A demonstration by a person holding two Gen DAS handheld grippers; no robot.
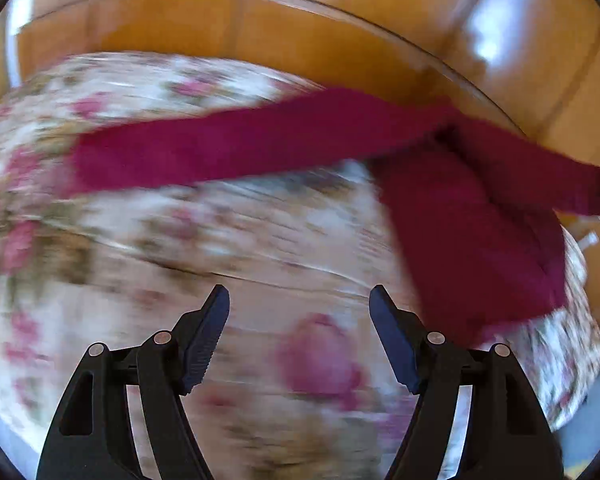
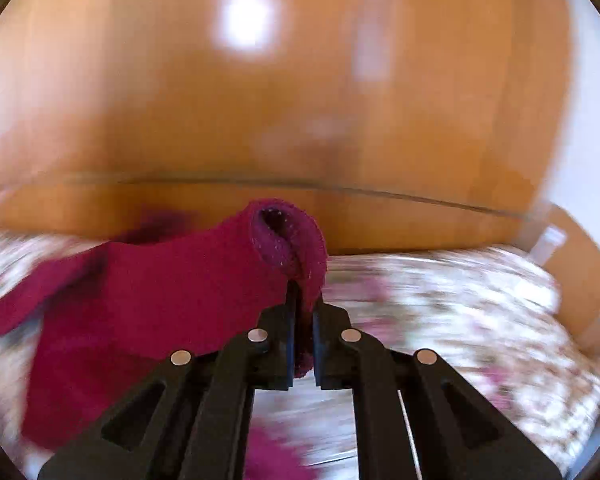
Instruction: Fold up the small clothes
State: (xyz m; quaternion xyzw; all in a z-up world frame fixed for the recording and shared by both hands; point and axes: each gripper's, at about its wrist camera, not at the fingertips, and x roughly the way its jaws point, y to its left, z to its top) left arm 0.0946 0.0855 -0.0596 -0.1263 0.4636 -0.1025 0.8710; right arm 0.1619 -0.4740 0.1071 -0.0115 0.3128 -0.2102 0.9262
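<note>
A dark crimson knitted garment (image 1: pixel 460 208) lies across a floral bedspread (image 1: pixel 180 240), one long sleeve stretching left and another reaching to the right edge of the left wrist view. My left gripper (image 1: pixel 299 300) is open above the bedspread, left of the garment's body, nothing between its fingers. In the right wrist view my right gripper (image 2: pixel 303 300) is shut on the crimson garment (image 2: pixel 160 280), pinching the cuff end of a sleeve; the cuff's opening curls above the fingertips and the cloth trails down to the left. Both views are blurred.
A glossy orange wooden headboard (image 1: pixel 300 28) runs behind the bed; it fills the upper right wrist view as the headboard (image 2: pixel 260 100). The floral bedspread (image 2: pixel 460 312) spreads to the right of the garment. A pale wall (image 2: pixel 592 120) shows at the far right.
</note>
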